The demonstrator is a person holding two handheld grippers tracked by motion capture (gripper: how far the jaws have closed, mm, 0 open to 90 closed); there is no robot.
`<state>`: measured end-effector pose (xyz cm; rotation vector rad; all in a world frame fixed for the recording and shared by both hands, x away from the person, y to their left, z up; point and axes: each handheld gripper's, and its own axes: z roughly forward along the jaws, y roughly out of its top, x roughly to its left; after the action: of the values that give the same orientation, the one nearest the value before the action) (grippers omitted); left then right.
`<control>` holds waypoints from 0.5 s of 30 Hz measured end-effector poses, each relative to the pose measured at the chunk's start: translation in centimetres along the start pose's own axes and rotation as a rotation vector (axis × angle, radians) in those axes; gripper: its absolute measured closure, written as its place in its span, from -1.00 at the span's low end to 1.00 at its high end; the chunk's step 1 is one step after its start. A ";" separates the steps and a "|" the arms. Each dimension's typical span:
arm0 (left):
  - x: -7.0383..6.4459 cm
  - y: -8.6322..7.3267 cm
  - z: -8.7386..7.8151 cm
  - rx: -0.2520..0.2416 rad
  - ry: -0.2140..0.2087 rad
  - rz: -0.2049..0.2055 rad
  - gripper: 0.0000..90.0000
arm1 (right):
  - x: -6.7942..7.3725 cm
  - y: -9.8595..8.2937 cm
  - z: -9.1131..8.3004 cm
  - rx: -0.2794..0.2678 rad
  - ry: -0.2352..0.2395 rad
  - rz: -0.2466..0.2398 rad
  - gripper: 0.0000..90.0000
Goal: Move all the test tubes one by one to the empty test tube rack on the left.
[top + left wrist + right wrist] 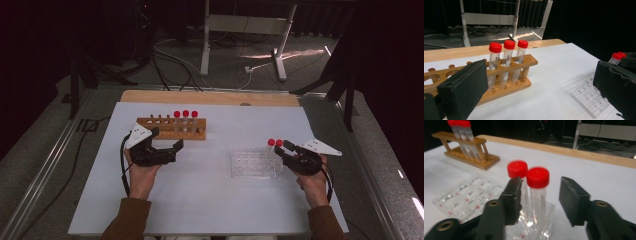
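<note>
A wooden rack [150,123] [526,84] holds three upright red-capped tubes [185,120] [509,62] at its right end. My left gripper [167,139] [539,75] hovers just in front of that rack, open wide with nothing between the jaws. A clear plastic rack [250,163] [469,195] carries two red-capped tubes [275,144] at its far right corner. My right gripper [283,149] [541,195] is open, its jaws on either side of the nearer tube [537,187], with a gap showing on the right. The second tube [517,170] stands just behind.
The white mat [210,195] covers a wooden tabletop [210,97]. Several holes at the wooden rack's left end [430,78] hold nothing. The clear rack [589,97] lies to the right in the left gripper view. Cables and a metal stand [240,30] are on the floor beyond.
</note>
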<state>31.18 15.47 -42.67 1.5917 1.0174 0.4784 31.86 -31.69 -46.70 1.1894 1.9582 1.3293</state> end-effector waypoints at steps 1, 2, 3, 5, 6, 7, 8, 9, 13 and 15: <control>-0.1 0.0 0.0 0.001 0.000 0.006 -0.99 | -0.1 -0.1 0.1 0.007 -0.006 0.000 0.28; -0.2 0.0 -0.1 0.001 -0.002 0.007 -0.99 | -0.1 -0.2 0.2 0.008 -0.008 0.002 0.32; -0.2 0.0 -0.1 -0.002 -0.005 0.005 -0.99 | -0.1 -0.2 0.2 0.009 -0.004 0.004 0.36; -0.2 0.1 -0.2 -0.005 -0.005 0.004 -0.99 | 0.0 -0.3 0.4 0.013 -0.006 -0.001 0.43; -0.2 0.1 -0.3 -0.007 -0.006 0.002 -0.99 | 0.0 -0.4 0.5 0.015 -0.007 -0.006 0.47; -0.2 0.1 -0.3 -0.010 -0.007 0.000 -0.99 | 0.0 -0.5 0.6 0.019 -0.007 -0.006 0.49; -0.2 0.1 -0.4 -0.011 -0.006 -0.002 -0.99 | 0.0 -0.5 0.8 0.019 -0.009 -0.009 0.50; -0.2 0.1 -0.4 -0.014 -0.004 -0.006 -0.99 | 0.1 -0.6 0.9 0.022 -0.011 -0.010 0.52; 0.0 0.1 -0.6 -0.020 -0.011 -0.027 -0.99 | 0.4 -0.7 1.2 0.014 -0.015 -0.020 0.62; -0.1 0.2 -0.6 -0.023 -0.017 -0.039 -0.99 | 0.5 -0.6 1.3 0.013 -0.020 -0.028 0.64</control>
<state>30.76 15.77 -42.27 1.5502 1.0242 0.4477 32.38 -30.73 -47.77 1.1727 1.9650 1.2872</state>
